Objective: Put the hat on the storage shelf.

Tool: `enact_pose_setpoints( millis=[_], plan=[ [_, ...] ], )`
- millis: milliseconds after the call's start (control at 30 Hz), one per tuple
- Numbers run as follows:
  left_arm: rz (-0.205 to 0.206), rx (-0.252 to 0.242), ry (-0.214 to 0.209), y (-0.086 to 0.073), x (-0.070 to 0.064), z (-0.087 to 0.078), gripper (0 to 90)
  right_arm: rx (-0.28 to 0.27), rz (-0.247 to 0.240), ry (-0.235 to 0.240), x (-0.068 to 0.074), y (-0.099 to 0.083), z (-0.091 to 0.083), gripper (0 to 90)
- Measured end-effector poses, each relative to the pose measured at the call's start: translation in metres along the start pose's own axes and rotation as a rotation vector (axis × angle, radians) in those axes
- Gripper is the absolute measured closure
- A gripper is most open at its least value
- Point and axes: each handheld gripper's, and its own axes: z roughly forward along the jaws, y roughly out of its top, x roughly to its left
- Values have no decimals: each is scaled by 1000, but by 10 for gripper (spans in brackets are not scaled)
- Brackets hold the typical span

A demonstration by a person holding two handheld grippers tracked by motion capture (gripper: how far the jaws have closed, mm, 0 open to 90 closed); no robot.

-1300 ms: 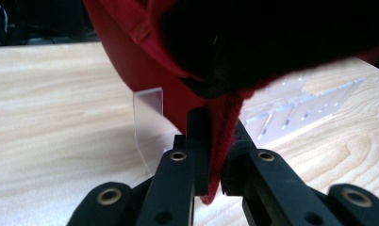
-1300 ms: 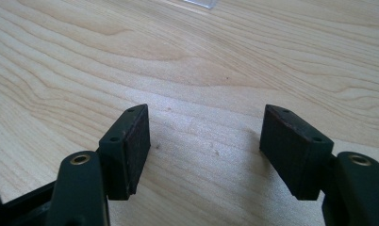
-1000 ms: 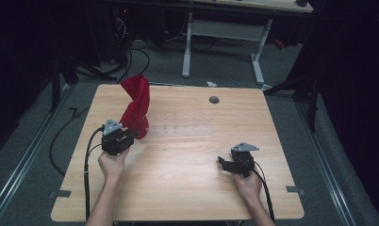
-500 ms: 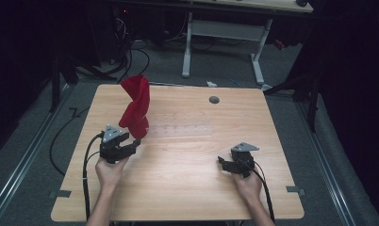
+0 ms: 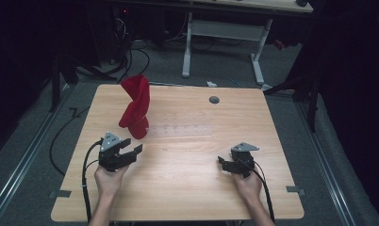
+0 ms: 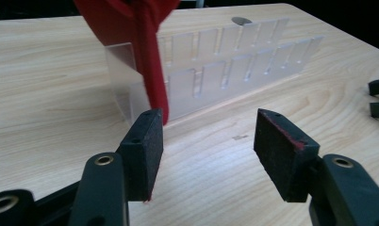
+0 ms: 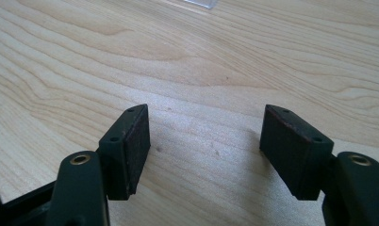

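- My left gripper (image 5: 131, 151) sits on the near-left of the worktop (image 5: 187, 188) with its jaws spread wide and nothing between them.
- The red cloth (image 5: 135, 106) stands just beyond it, draped over the left end of a clear slotted rack (image 6: 216, 75); in the left gripper view a fold of the cloth hangs down to just above the left pad (image 6: 143, 146), and I cannot tell if it touches.
- I judge the hanging of the cloth on the rack to be done: it holds its shape upright with no gripper on it.
- My right gripper (image 5: 225, 162) rests near-right, well apart from the cloth, jaws wide open and empty over bare wood.
- The rest of the rack's slots to the right look unused.
- What is left, as I read it, is little: clear my left gripper away without snagging the hanging fold, or re-seat the cloth if it slumps.
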Motion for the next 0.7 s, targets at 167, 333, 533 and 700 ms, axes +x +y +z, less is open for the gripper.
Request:
enact_pose_setpoints(
  millis=[167, 333, 533, 700],
  plan=[
    [0, 28, -23, -9, -6, -1, 427, -1, -3, 0, 0, 0, 0, 340],
    [-7, 54, -32, -21, -10, 0, 423, -1, -3, 0, 0, 0, 0, 341],
    [12, 98, -23, -40, -13, 9, 417, -1, -3, 0, 0, 0, 0, 340],
    [80, 144, 19, -57, -11, 19, 401, -1, -2, 0, 0, 0, 0, 340]
  ],
)
